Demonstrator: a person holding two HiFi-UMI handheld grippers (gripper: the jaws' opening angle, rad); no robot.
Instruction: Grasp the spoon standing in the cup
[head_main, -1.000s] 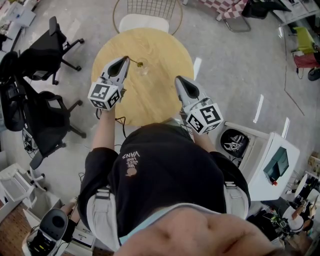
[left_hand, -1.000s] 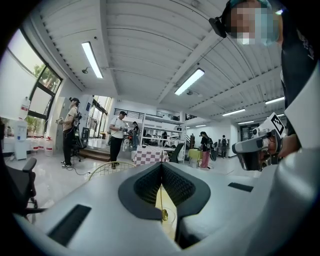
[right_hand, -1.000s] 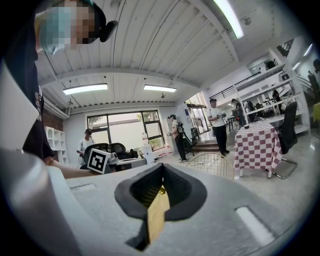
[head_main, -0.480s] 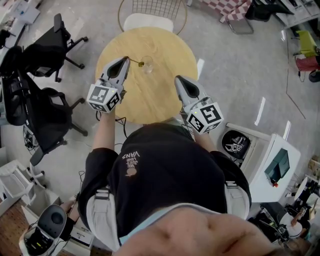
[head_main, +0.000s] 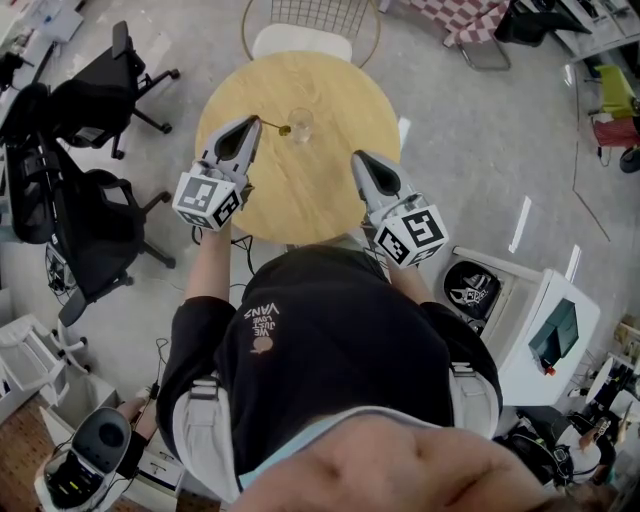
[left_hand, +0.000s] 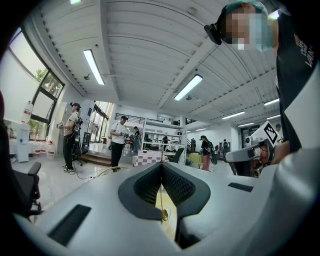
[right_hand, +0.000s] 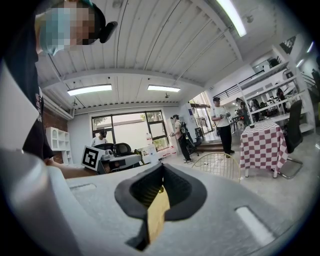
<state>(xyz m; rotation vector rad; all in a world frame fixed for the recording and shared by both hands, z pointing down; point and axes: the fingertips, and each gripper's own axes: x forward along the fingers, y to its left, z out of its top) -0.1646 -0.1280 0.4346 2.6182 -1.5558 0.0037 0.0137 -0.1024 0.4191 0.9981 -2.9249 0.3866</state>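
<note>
Table: round, pale wood table (head_main: 330, 190) on a grey floor (head_main: 470, 150).
Cup: clear glass cup (head_main: 300, 124), toward the table's far side.
Spoon: thin gold spoon (head_main: 274, 126); its bowl is just beside the cup, and its long axis runs left to the left jaws.
Left gripper (head_main: 249, 122): the nearer one, jaws closed on the handle's end.
Right gripper (head_main: 357, 159): jaws together, empty, well apart from the cup.
Judgement: the grasp looks made; whether the bowl touches the cup is unclear.

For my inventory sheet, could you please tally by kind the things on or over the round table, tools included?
cup: 1
spoon: 1
tools: 2 (left tool, right tool)
Total: 4
</note>
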